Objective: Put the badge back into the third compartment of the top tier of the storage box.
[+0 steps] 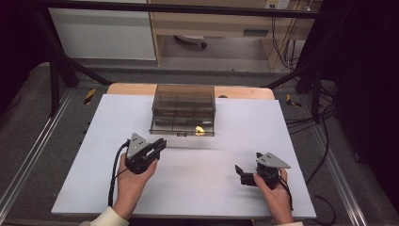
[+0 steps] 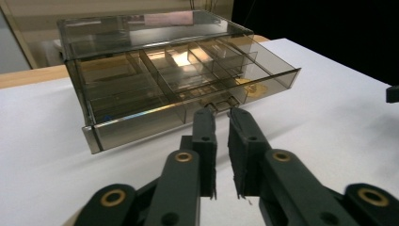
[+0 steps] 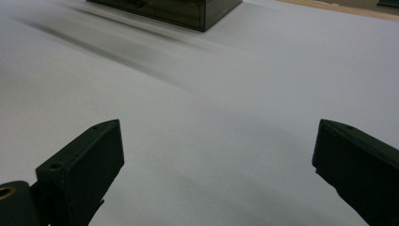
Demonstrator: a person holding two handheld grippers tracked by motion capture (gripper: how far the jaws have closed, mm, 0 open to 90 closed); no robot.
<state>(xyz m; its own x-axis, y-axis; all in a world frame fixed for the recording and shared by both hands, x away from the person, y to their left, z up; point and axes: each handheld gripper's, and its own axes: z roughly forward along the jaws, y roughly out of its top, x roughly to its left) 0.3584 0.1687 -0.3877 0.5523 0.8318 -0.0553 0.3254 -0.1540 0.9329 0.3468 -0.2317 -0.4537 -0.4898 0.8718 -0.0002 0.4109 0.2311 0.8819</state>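
While no writing is legible, the left tool faces the drawer box.

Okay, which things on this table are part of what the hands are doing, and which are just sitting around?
In use:
- smoky plastic drawer box
- its pulled-out bottom drawer
- small yellow item in the drawer
- left gripper, jaws nearly together, empty

Just about:
- right gripper, open, aside
- white tabletop
- cables beside the table
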